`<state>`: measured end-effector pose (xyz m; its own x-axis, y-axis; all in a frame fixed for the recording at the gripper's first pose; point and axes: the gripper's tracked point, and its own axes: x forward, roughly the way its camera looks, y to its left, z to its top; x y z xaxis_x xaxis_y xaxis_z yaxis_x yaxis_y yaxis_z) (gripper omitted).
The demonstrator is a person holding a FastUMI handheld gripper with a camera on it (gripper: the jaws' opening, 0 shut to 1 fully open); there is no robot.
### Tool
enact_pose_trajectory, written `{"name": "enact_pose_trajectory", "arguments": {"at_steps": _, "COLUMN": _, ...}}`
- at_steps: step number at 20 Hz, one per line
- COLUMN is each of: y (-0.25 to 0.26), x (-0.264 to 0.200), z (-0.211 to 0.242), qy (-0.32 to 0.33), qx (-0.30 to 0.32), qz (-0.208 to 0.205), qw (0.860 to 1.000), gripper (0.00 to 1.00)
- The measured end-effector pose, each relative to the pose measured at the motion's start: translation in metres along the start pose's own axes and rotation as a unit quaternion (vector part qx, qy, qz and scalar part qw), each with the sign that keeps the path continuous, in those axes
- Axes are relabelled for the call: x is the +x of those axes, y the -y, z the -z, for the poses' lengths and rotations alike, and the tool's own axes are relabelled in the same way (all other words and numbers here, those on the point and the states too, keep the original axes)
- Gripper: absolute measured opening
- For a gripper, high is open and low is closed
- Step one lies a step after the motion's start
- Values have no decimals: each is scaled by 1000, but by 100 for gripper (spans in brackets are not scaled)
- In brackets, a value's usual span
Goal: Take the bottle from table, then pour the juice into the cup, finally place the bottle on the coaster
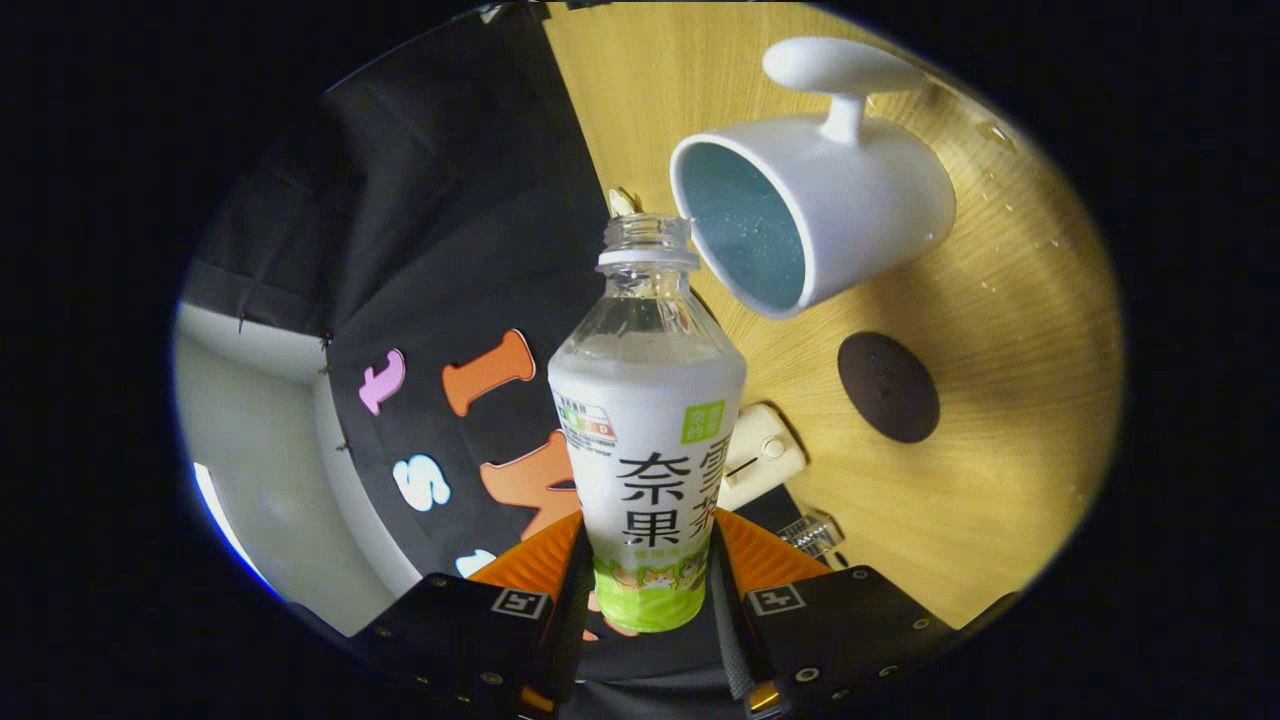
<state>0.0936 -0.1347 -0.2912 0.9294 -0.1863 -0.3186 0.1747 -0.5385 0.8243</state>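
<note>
Tongs clenched on uncapped bottle, its mouth just beside white cup on wooden counter; dark round coaster near cup, small cream device behind bottle.

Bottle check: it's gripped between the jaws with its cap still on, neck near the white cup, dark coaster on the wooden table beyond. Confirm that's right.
Not quite: the gripper view shows the bottle uncapped, its threaded mouth open. The rest holds: the gripper clamps it, the white cup is near its neck, and the dark coaster lies on the wooden table.
</note>
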Motion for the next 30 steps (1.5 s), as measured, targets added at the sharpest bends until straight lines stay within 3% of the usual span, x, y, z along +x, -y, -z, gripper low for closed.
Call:
{"name": "enact_pose_trajectory", "arguments": {"at_steps": 3, "y": 20, "x": 0, "z": -14, "qy": -5, "qx": -91, "qz": 12, "qw": 996, "gripper": 58}}
{"name": "enact_pose_trajectory", "arguments": {"at_steps": 6, "y": 34, "x": -7, "z": -14, "qy": -14, "qx": -191, "qz": 19, "qw": 981, "gripper": 58}}
{"name": "enact_pose_trajectory", "arguments": {"at_steps": 8, "y": 33, "x": -10, "z": -11, "qy": -20, "qx": -267, "qz": 16, "qw": 963, "gripper": 58}}
{"name": "enact_pose_trajectory", "arguments": {"at_steps": 11, "y": 17, "x": -11, "z": -3, "qy": -21, "qx": -389, "qz": -5, "qw": 921, "gripper": 58}}
{"name": "enact_pose_trajectory", "arguments": {"at_steps": 16, "y": -14, "x": -6, "z": 25, "qy": -22, "qx": -560, "qz": -65, "qw": 826, "gripper": 58}}
{"name": "enact_pose_trajectory", "arguments": {"at_steps": 20, "y": -25, "x": 3, "z": 39, "qy": -11, "qx": -675, "qz": -85, "qw": 733, "gripper": 58}}
{"name": "enact_pose_trajectory", "arguments": {"at_steps": 24, "y": -18, "x": 6, "z": 36, "qy": 17, "qx": -772, "qz": -76, "qw": 631, "gripper": 58}}
{"name": "enact_pose_trajectory", "arguments": {"at_steps": 29, "y": -7, "x": 30, "z": 25, "qy": 41, "qx": -851, "qz": -33, "qw": 522, "gripper": 58}}
{"name": "enact_pose_trajectory", "arguments": {"at_steps": 30, "y": -1, "x": 34, "z": 24, "qy": 38, "qx": -859, "qz": -26, "qw": 510, "gripper": 58}}
